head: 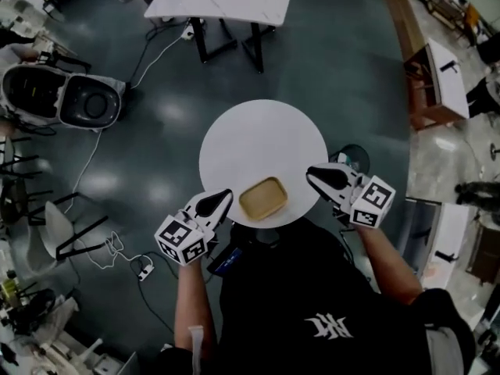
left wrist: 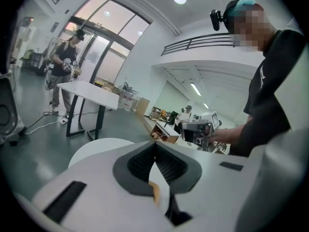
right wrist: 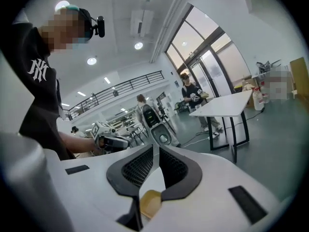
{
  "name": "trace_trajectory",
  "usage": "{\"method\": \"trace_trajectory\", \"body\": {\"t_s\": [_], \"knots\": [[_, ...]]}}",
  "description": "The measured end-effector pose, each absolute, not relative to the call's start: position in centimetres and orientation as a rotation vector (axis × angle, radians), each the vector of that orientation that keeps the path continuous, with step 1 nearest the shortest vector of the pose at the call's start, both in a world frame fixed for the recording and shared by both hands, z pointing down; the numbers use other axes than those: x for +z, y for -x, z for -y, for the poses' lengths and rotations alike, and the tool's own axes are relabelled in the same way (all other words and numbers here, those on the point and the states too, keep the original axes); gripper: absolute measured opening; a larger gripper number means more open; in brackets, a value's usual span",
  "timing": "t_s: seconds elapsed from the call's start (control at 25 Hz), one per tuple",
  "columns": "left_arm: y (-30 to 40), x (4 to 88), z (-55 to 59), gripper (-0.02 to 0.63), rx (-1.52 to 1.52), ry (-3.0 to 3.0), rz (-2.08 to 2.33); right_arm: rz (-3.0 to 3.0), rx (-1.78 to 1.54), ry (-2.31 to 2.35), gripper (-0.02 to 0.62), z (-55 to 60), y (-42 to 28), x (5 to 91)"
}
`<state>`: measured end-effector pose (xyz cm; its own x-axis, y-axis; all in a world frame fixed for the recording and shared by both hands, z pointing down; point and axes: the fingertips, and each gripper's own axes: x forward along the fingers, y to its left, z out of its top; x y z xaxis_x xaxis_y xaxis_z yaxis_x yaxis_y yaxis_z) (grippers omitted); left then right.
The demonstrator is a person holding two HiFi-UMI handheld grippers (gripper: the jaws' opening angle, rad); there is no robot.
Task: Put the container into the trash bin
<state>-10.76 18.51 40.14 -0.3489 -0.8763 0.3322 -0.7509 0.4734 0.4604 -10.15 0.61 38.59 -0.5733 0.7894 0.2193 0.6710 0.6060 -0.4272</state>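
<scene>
While both are pinched shut on nothing, your left claw (head: 226, 197) and right claw (head: 312, 173) flank the tan container (head: 263, 198), which lies on the round worktop (head: 258, 139). You look to be on the approach; next, open one claw and take its rim.
</scene>
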Motion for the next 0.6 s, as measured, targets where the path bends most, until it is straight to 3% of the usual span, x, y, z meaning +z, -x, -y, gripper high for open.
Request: {"method": "trace_trajectory", "body": {"t_s": [0.44, 0.6], "knots": [[7.2, 45.3, -21.0, 0.005, -0.408, -1.01, 2.255, 2.147, 0.343, 1.46, 0.048, -5.1, 10.5, 43.7], [6.2, 48.6, -21.3, 0.006, -0.441, -0.931, 2.206, 2.055, 0.357, 1.47, 0.092, -6.4, 9.8, 46.0]]}}
